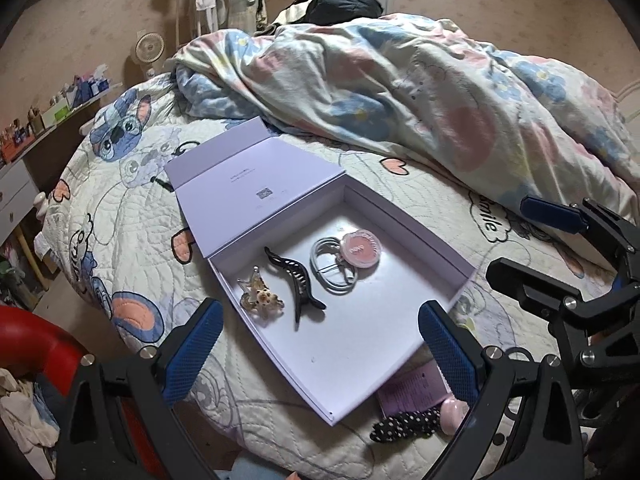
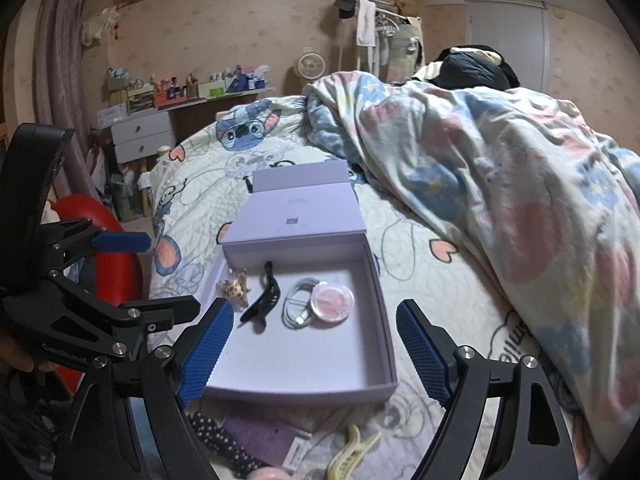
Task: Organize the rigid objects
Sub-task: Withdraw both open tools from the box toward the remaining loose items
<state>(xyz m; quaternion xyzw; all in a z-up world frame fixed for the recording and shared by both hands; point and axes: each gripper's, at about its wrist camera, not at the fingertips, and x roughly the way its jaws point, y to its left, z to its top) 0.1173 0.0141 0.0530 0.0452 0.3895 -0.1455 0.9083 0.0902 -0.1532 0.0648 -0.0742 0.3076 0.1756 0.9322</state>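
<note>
A bed [image 1: 132,216] with a cartoon-print quilted cover fills both views, a rumpled floral duvet [image 1: 420,92] heaped along its far and right side. On the cover sits an open lilac box [image 1: 360,344], its lid [image 1: 248,184] folded back flat behind it. Inside the box, from left to right, lie a mottled amber hair clip [image 1: 260,294], a black claw clip [image 1: 298,280], a coiled white cable [image 1: 330,266] and a round pink compact [image 1: 360,250] that rests on the cable's edge. The left gripper [image 1: 320,354] hovers over the near end of the box with its blue fingers spread wide and nothing between them; the right gripper [image 2: 316,354] does the same from its side, also released and empty. Each camera catches the other gripper at the frame's edge. Only the left wrist view shows a pink rounded object [image 1: 454,414] on the cover just in front of the box, half hidden behind a finger, too covered to identify. Only the right wrist view shows a cream claw clip [image 2: 352,454] there, cut off by the bottom edge. Both show a black polka-dot fabric piece [image 1: 404,424] and a purple card [image 1: 416,390] beside it, partly covered by the fingers. The right wrist view is slightly blurred, so the box's contents read less sharply there.
</note>
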